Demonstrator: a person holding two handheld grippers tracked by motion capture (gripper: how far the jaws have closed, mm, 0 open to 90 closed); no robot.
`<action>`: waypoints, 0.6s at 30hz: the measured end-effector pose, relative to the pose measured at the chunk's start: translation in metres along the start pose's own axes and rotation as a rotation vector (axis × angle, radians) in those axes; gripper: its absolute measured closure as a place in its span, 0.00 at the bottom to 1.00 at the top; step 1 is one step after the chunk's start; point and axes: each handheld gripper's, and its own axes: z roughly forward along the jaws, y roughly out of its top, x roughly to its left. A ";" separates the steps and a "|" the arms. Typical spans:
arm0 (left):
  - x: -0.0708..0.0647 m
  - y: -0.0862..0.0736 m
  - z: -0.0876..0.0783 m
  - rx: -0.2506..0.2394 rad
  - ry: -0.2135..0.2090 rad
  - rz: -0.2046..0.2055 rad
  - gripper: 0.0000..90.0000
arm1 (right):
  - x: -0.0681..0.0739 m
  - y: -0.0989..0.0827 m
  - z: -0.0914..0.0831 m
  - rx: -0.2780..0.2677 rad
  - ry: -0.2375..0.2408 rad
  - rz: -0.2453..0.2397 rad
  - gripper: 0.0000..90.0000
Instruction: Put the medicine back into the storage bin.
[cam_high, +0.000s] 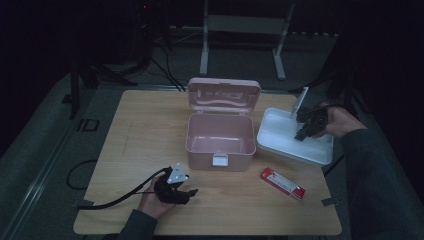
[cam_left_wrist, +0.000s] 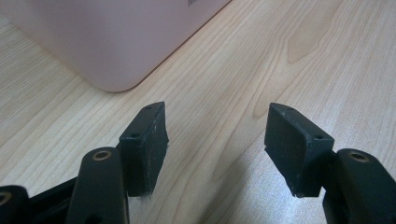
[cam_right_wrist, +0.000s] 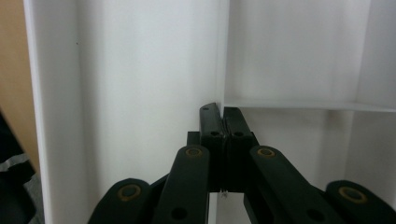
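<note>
A pink box (cam_high: 220, 141) stands open in the middle of the wooden table (cam_high: 140, 130), its lid tilted back. My left gripper (cam_high: 191, 192) rests near the table's front edge, left of the box's front. In the left gripper view it (cam_left_wrist: 217, 119) is open over bare wood, nothing between its pads, with a pink box corner (cam_left_wrist: 112, 46) just ahead. My right gripper (cam_high: 300, 134) hangs over the white tray (cam_high: 272, 142) to the right of the box. Its jaws (cam_right_wrist: 223, 111) are shut, tips pressed together at a thin white partition (cam_right_wrist: 222, 56) inside the tray.
A small red and white packet (cam_high: 283, 183) lies on the table in front of the tray. A thin white piece (cam_high: 302, 99) stands upright at the tray's far side. A metal stand (cam_high: 245, 30) and dark floor lie beyond the table's far edge.
</note>
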 end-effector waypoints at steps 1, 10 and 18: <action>0.000 0.000 0.000 0.000 0.000 0.000 0.43 | -0.003 -0.004 0.002 0.001 -0.003 0.019 0.99; 0.000 -0.001 0.002 0.002 -0.007 0.002 0.43 | -0.022 -0.010 0.058 0.022 0.002 0.148 0.99; 0.000 -0.001 0.002 0.004 -0.010 0.002 0.43 | -0.031 0.005 0.109 0.060 0.003 0.209 0.99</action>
